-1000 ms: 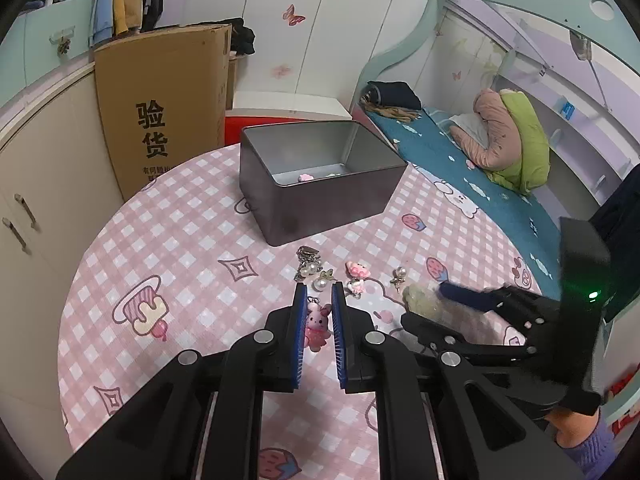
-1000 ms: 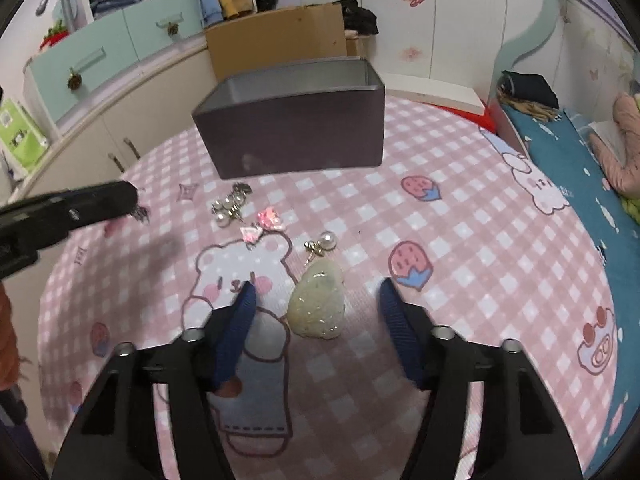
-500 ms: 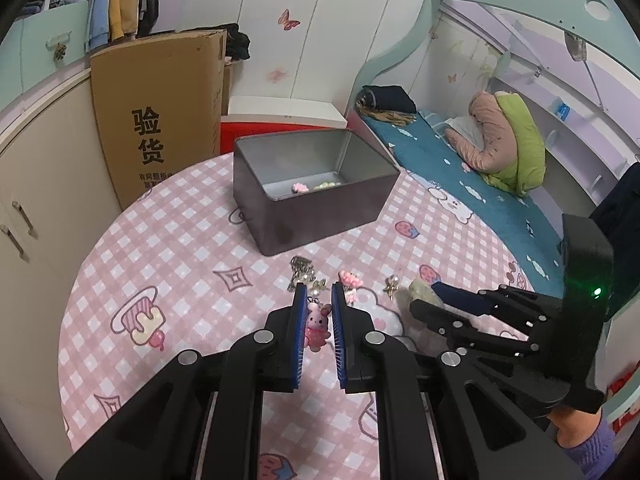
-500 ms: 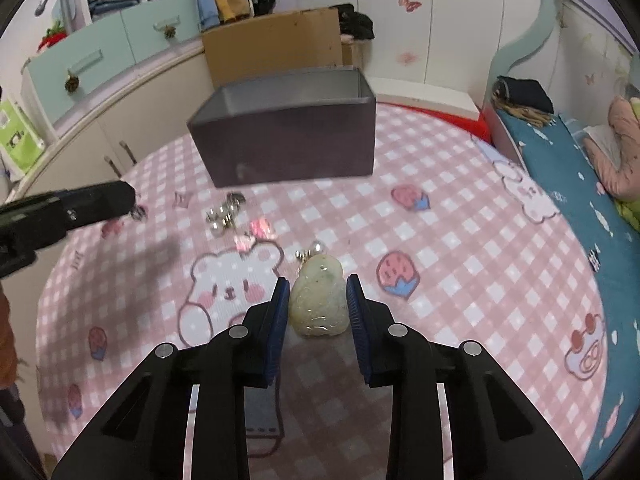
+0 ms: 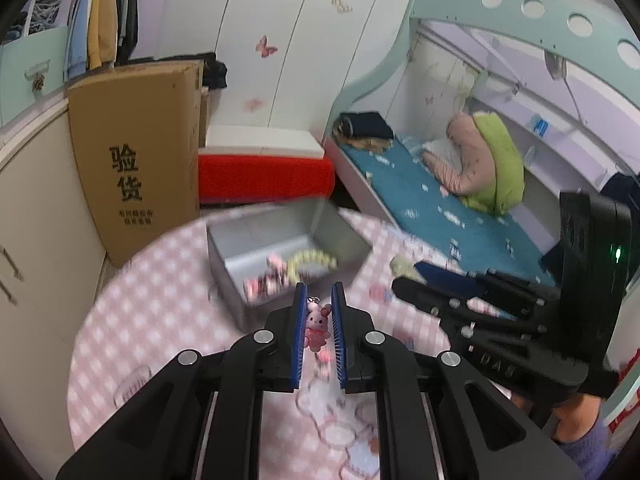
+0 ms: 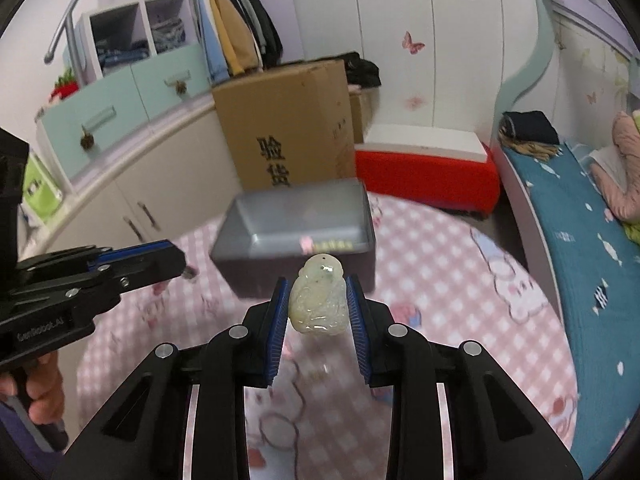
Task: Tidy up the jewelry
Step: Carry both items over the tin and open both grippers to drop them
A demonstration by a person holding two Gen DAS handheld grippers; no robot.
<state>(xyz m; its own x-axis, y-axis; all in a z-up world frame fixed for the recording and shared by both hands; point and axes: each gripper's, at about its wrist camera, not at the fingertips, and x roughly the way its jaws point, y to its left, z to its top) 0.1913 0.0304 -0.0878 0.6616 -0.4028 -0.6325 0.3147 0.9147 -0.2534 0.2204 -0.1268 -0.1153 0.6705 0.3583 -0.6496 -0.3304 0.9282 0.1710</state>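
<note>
From the left wrist camera, the left gripper (image 5: 317, 326) is squeezed tight on a little pink bunny charm (image 5: 316, 325). The charm is up in the air, above the pink checked table (image 5: 132, 320). Just past it sits an open grey metal box (image 5: 280, 248). Inside the box lie a ring of pale yellow beads (image 5: 314, 260) and some blurry pink bits. To the right, the right gripper (image 5: 412, 272) pokes in, with a pale stone at its tip.

From the right wrist camera, the right gripper (image 6: 318, 304) is pinching a pale green carved stone (image 6: 318, 300) between its blue pads (image 6: 280, 320). The stone is lifted off the table (image 6: 460, 280), in front of the grey metal box (image 6: 296, 220). The left gripper (image 6: 176, 260) comes in from the left side, held by a hand (image 6: 38, 396). A big brown cardboard box (image 6: 288, 124) stands behind the table.
</note>
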